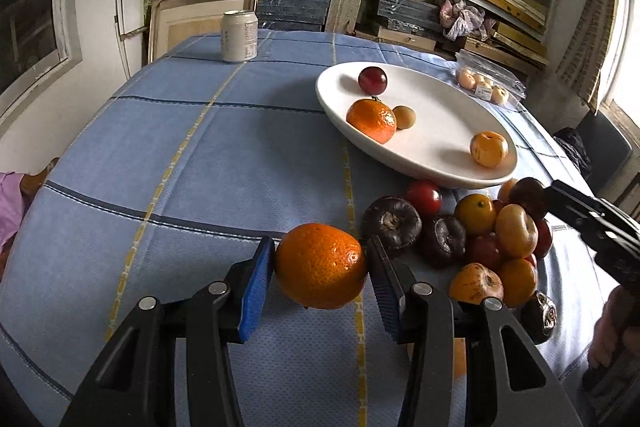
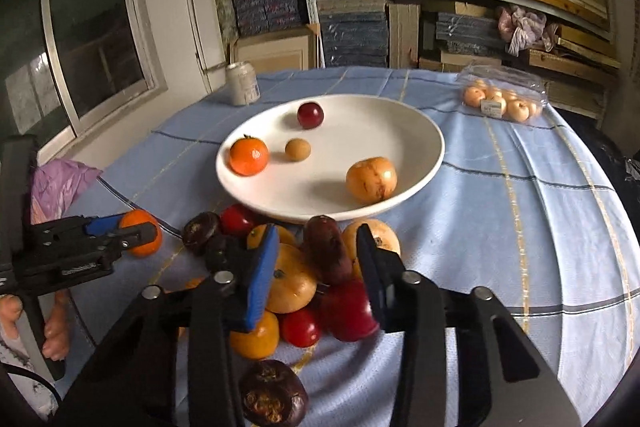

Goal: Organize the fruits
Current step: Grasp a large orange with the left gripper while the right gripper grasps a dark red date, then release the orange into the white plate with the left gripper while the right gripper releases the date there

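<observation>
My left gripper (image 1: 321, 263) is shut on an orange mandarin (image 1: 321, 265) and holds it just above the blue cloth, left of the fruit pile (image 1: 480, 239); it also shows in the right wrist view (image 2: 138, 233). My right gripper (image 2: 316, 263) is open and empty, hovering over the pile (image 2: 312, 287) of yellow, red and dark fruits. The white plate (image 2: 424, 147) behind the pile holds a mandarin (image 2: 248, 156), a red plum (image 2: 310, 115), a small brown fruit (image 2: 297, 149) and a yellow fruit (image 2: 371, 179).
A white can (image 1: 239, 35) stands at the table's far left edge. A clear plastic pack of pale fruits (image 2: 502, 101) lies at the far right. A dark mangosteen (image 2: 274, 397) lies near the front. Shelves of boxes stand behind the table.
</observation>
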A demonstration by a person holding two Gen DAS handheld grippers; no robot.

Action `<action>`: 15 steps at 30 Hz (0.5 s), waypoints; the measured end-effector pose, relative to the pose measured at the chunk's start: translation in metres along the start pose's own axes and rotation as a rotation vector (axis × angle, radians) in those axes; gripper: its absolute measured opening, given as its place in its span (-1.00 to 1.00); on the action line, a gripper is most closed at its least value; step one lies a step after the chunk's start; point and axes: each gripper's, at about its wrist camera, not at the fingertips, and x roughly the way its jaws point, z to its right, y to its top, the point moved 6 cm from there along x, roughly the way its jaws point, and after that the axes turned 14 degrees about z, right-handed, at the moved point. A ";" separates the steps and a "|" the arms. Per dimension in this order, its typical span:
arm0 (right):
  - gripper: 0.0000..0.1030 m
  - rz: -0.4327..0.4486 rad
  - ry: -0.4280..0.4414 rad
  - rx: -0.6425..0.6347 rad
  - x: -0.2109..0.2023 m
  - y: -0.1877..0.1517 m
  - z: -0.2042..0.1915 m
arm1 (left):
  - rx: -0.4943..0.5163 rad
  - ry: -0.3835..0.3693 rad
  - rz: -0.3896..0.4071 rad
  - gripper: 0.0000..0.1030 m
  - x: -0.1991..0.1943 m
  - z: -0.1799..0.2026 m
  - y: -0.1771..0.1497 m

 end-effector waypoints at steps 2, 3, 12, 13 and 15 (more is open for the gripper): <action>-0.24 -0.012 -0.016 -0.002 0.007 -0.001 0.003 | 0.003 -0.008 -0.003 -0.07 0.000 0.002 -0.001; -0.26 -0.016 -0.020 0.000 0.009 -0.002 0.004 | 0.007 -0.014 -0.005 -0.07 0.001 0.003 -0.001; -0.55 -0.039 -0.039 -0.040 0.017 -0.011 0.003 | 0.027 -0.025 -0.001 -0.07 0.000 0.009 -0.002; -0.55 -0.037 -0.037 -0.037 0.017 -0.011 0.003 | 0.025 -0.024 -0.002 -0.07 0.000 0.009 -0.002; -0.57 -0.030 -0.035 -0.026 0.014 -0.010 0.005 | 0.023 -0.022 0.000 -0.07 0.000 0.009 -0.002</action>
